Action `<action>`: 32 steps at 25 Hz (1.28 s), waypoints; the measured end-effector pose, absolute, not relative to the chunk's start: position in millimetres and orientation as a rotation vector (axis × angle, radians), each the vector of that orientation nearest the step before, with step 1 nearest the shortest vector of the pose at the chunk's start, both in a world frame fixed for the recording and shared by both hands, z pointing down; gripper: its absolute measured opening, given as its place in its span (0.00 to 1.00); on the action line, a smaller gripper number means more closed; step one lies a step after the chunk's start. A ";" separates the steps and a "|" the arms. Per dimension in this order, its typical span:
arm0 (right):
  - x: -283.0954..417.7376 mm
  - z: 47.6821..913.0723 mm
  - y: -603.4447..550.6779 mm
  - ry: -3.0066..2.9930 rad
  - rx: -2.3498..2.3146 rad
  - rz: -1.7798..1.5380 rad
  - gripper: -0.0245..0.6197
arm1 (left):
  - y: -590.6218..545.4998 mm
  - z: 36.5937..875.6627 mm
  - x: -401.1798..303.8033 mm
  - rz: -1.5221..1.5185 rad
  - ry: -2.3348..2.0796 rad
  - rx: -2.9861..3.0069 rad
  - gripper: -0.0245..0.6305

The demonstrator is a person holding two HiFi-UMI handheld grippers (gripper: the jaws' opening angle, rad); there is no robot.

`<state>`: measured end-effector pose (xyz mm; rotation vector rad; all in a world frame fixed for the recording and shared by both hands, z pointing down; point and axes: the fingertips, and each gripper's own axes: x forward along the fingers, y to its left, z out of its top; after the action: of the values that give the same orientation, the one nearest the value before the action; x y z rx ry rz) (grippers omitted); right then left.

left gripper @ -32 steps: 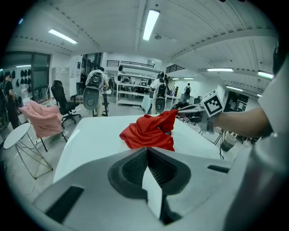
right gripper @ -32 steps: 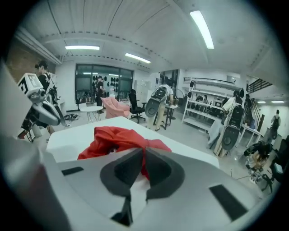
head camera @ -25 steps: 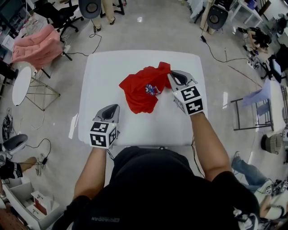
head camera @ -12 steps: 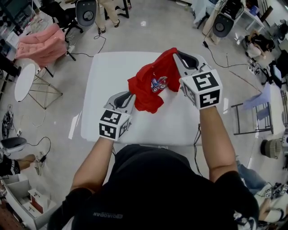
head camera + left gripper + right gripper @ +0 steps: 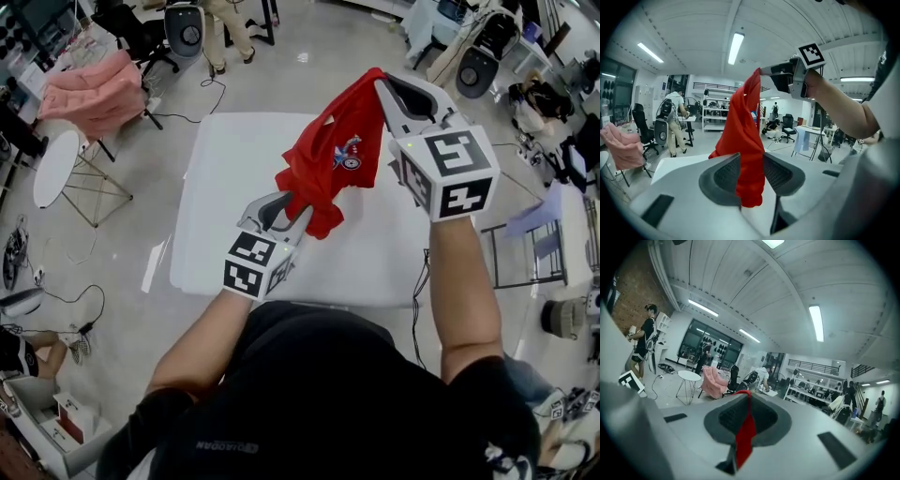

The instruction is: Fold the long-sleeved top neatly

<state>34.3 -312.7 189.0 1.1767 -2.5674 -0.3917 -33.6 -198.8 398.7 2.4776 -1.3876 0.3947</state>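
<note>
As my right gripper (image 5: 382, 84), pinching the top (image 5: 330, 161), hoisted it off the table (image 5: 223, 192), my left gripper (image 5: 293, 203) spread its jaws round the near end; folding hadn't started.

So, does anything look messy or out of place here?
The red top hangs crumpled from the right gripper, shut on one edge, above the white table. The left gripper has just been opening its jaws, the top's lower end between them. Nothing torn or spilled.
</note>
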 end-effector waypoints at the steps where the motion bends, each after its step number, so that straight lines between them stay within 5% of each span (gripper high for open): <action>1: 33.9 186.5 -311.3 -2.570 1.177 -0.395 0.07 | -196.8 401.3 -25.9 0.402 -1.378 2.477 0.25; 16: 20.4 194.6 -279.3 -2.615 1.119 -0.354 0.07 | -227.6 446.2 -22.5 0.256 -1.415 2.231 0.32; 21: 26.0 197.3 -278.3 -2.633 1.114 -0.310 0.07 | -234.4 458.6 -45.4 0.284 -1.479 2.196 0.11; 32: 71.7 295.4 -295.7 -2.549 1.066 -0.027 0.07 | -220.3 408.5 -158.6 0.580 -1.708 2.266 0.10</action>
<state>71.7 -295.7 295.4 1.0665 -2.5490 -0.0270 -158.6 -220.3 408.5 2.2663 -1.7075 0.5796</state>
